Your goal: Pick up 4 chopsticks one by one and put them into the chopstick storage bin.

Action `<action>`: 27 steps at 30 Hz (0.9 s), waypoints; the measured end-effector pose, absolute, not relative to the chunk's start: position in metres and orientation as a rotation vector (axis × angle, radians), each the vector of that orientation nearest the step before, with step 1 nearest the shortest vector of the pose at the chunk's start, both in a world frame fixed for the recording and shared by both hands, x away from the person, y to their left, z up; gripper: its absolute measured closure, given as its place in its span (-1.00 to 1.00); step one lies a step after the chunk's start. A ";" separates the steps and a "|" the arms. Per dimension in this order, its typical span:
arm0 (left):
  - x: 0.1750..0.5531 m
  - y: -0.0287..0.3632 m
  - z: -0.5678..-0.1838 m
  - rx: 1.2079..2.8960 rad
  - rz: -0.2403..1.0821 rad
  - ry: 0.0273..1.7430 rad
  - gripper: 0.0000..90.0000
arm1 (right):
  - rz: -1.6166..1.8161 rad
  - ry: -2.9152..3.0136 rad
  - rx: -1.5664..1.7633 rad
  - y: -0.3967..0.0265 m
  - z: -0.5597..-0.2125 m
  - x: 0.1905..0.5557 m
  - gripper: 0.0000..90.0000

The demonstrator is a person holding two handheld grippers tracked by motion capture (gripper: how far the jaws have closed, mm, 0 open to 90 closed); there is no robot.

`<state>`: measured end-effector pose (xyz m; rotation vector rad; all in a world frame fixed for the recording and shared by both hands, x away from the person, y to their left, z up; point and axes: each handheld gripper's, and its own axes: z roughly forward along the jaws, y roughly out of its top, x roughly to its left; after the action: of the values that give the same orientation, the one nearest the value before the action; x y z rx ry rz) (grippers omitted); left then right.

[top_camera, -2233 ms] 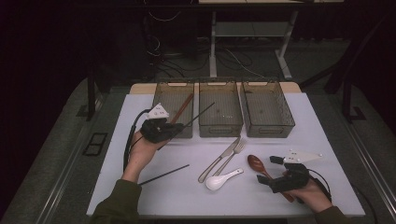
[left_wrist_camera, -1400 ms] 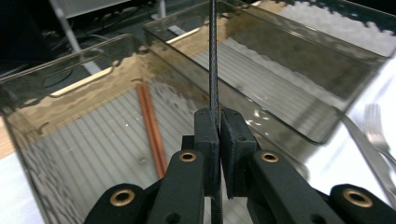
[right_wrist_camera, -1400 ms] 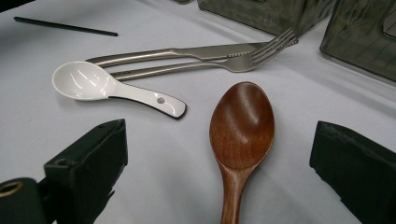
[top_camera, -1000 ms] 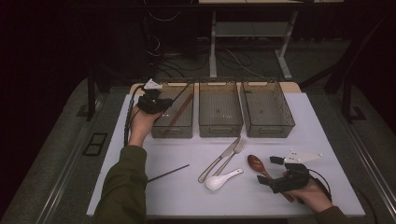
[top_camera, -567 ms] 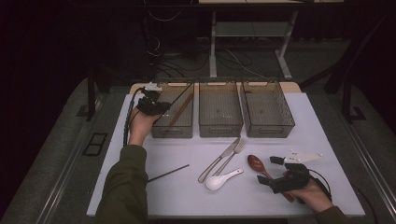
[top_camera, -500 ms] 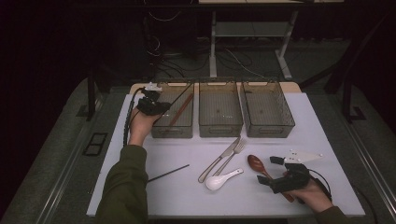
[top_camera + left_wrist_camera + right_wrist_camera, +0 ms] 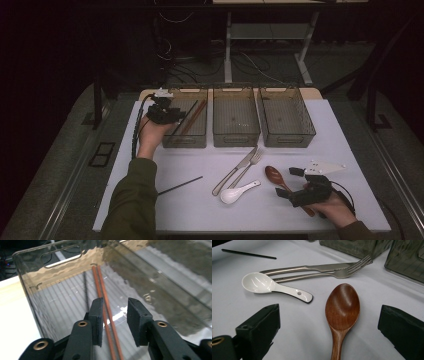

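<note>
Brown wooden spoon flat on the white tabletop, between wide-open jaws of right gripper, untouched. White ceramic spoon, knife and fork just beyond; stray black chopstick nearer the left forearm. Farther on, left gripper over leftmost clear bin, jaws just opening, narrowly parted, nothing between; black chopstick dropped in beside red-brown pair. Risk, judged: withdrawing low could catch bin rim and tip it; hard pads on slick spoon bowl could skid. Grey floor, desk legs, cables, dark room behind.
</note>
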<state>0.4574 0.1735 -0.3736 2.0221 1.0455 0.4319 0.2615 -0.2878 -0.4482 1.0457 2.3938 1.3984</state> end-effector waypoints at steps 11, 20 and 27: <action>0.420 0.173 -0.367 1.972 0.330 0.929 0.08 | 1.397 2.393 1.047 -0.287 -0.448 0.261 -0.91; 0.389 0.173 -0.375 2.014 0.310 0.844 -0.15 | 1.396 2.394 1.045 -0.287 -0.448 0.261 -0.91; 0.370 0.173 -0.385 2.040 0.290 0.800 -0.27 | 1.397 2.392 1.048 -0.287 -0.448 0.261 -0.91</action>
<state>0.3696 0.1732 -0.3852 2.0398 0.8002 0.2900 0.2611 -0.2874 -0.4478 1.0481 2.3924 1.3970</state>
